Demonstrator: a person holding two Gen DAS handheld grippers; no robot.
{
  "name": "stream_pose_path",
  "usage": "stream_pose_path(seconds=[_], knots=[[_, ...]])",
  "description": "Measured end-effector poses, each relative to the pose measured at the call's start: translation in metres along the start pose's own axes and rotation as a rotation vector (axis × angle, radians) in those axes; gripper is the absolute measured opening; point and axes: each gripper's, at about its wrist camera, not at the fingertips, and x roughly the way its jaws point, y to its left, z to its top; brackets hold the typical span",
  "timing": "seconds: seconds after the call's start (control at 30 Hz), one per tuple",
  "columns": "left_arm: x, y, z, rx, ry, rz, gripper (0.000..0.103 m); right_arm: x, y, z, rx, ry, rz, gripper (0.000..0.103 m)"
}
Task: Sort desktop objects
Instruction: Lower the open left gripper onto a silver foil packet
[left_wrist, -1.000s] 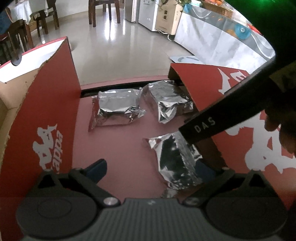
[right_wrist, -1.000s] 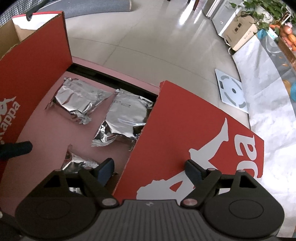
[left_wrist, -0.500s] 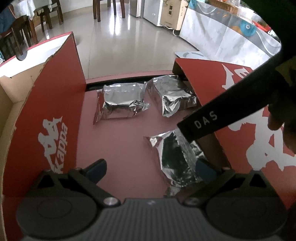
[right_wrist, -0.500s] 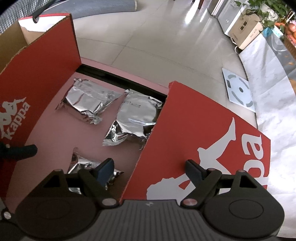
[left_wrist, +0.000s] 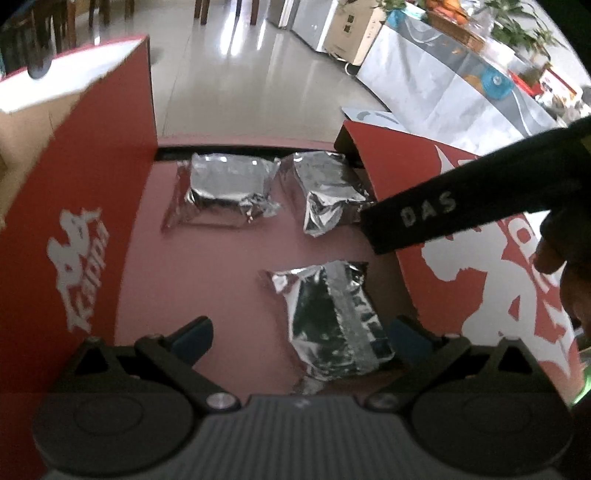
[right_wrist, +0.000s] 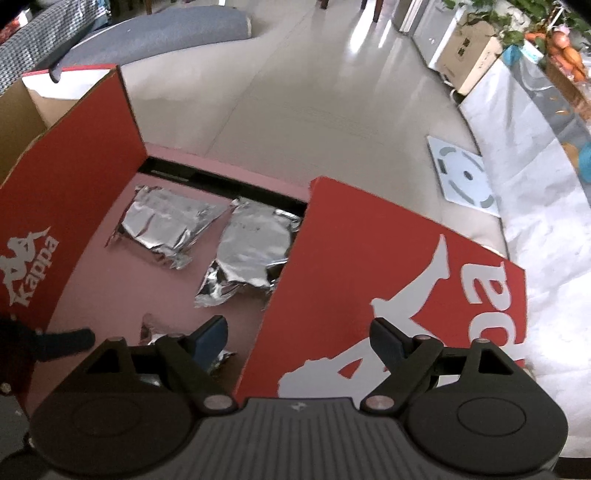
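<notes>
Inside red shoebox (left_wrist: 207, 266), three foil packets lay on pink floor. Two sat side by side at far end: far-left foil packet (left_wrist: 225, 192) and far-right foil packet (left_wrist: 328, 195), latter against right flap (right_wrist: 351, 280). Near foil packet (left_wrist: 332, 321) lay closer, by same flap. Left gripper (left_wrist: 299, 334) spread wide, near packet between its fingers, pads not pressing. Right gripper (right_wrist: 299, 341) spread wide astride right flap, left finger inside box, right finger outside, nothing pinched.

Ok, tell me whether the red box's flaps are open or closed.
Open. The left flap and right flap stand up and apart, leaving three foil packets exposed inside the red box.
</notes>
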Motion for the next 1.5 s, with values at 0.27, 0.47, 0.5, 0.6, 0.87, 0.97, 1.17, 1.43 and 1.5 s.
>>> stream_pose_path(seconds=[0.27, 0.47, 0.5, 0.6, 0.87, 0.97, 1.17, 1.43, 1.5], knots=[[0.012, -0.004, -0.001, 0.0, 0.015, 0.028, 0.103, -0.008, -0.008, 0.004, 0.051, -0.037, 0.033, 0.084], [0.01, 0.004, 0.0, -0.042, 0.025, 0.061, 0.103, -0.009, -0.008, 0.005, 0.055, -0.041, 0.037, 0.084], [0.009, 0.006, 0.0, -0.049, 0.027, 0.068, 0.103, -0.009, -0.008, 0.005, 0.055, -0.041, 0.039, 0.084], [0.007, 0.009, 0.001, -0.061, 0.036, 0.094, 0.103, -0.009, -0.007, 0.004, 0.051, -0.04, 0.037, 0.084], [0.011, 0.008, 0.001, -0.046, 0.046, 0.11, 0.103, -0.007, -0.008, 0.003, 0.067, -0.015, 0.047, 0.084], [0.007, 0.004, 0.0, -0.031, 0.031, 0.119, 0.103, -0.003, -0.009, 0.001, 0.089, 0.015, 0.062, 0.084], [0.013, -0.001, 0.001, 0.0, 0.03, 0.127, 0.103, 0.002, -0.012, -0.003, 0.12, 0.057, 0.054, 0.084], [0.013, -0.01, 0.002, 0.051, 0.009, 0.164, 0.089, -0.002, -0.013, -0.006, 0.124, 0.054, 0.065, 0.084], [0.012, -0.011, 0.002, 0.062, 0.007, 0.168, 0.086, -0.003, -0.013, -0.006, 0.123, 0.051, 0.068, 0.084]])
